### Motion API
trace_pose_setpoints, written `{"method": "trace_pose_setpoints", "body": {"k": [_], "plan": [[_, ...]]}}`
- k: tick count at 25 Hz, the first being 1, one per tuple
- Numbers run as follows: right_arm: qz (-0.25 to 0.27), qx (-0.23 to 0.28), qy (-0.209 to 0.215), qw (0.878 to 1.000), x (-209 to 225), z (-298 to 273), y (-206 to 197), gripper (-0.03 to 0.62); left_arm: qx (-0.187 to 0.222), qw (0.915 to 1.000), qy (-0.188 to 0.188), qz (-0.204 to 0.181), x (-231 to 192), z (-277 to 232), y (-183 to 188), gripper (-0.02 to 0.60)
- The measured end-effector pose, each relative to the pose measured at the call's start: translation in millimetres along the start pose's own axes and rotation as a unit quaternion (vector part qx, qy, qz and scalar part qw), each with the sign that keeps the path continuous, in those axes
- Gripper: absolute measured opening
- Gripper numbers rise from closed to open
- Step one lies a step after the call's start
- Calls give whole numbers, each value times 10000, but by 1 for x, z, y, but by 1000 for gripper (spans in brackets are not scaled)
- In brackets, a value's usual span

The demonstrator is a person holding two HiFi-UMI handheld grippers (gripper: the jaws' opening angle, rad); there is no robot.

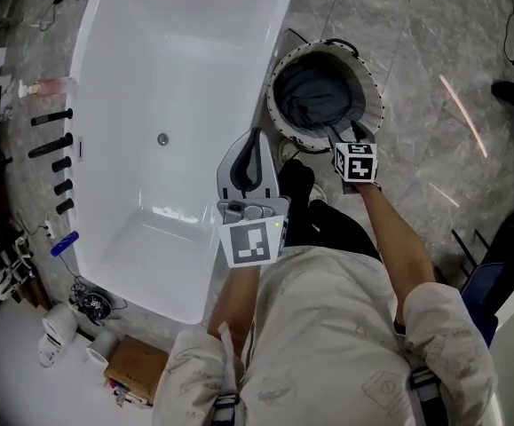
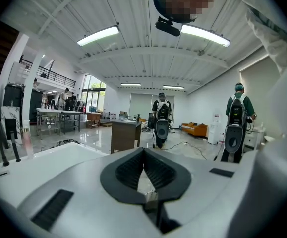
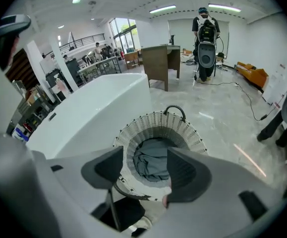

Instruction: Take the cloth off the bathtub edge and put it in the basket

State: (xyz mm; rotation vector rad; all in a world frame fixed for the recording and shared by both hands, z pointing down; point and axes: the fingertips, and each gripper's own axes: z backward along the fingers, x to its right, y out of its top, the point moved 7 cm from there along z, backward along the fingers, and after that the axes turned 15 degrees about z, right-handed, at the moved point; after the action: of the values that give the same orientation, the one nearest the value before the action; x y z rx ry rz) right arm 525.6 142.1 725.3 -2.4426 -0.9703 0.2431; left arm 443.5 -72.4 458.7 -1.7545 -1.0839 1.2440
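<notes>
A grey cloth (image 1: 314, 96) lies bunched inside the round white wicker basket (image 1: 374, 91), which stands on the floor by the white bathtub (image 1: 177, 78). My right gripper (image 1: 348, 133) hovers over the basket's near rim. In the right gripper view its jaws (image 3: 144, 152) stand open and apart, framing the cloth (image 3: 153, 162) in the basket (image 3: 148, 123) below, with nothing between them. My left gripper (image 1: 255, 145) is held over the tub's right edge. Its jaws (image 2: 143, 150) meet at the tips and hold nothing.
Black tap handles (image 1: 52, 118) and a pink bottle (image 1: 48, 87) line the tub's left ledge. A cardboard box (image 1: 137, 366) and small items lie on the floor at lower left. The person's dark shoe (image 1: 296, 180) is between tub and basket. People stand far off (image 2: 237, 118).
</notes>
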Motion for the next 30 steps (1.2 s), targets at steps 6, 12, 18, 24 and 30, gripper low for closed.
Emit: {"method": "trace_pose_setpoints", "body": {"k": [6,12,18,24,30], "plan": [[253,717,6,9971,-6,67,-3,261,271,9995,138,-48,25,43,-1,3],[765,1575,-132,9845,-9,146,21,256,486,9980,393,-62,46,86,2,3],[1014,2488,-286,9628,-5,236,46,256,688,9965,384,-263,75,130,13,3],[1554,3436,-579,9243,-10,330,73,256,1099,9925,426,-330,101,173,36,3],[1642,4294,-719,8852,-14,412,97,256,1528,9859,380,-560,123,206,59,3]]}}
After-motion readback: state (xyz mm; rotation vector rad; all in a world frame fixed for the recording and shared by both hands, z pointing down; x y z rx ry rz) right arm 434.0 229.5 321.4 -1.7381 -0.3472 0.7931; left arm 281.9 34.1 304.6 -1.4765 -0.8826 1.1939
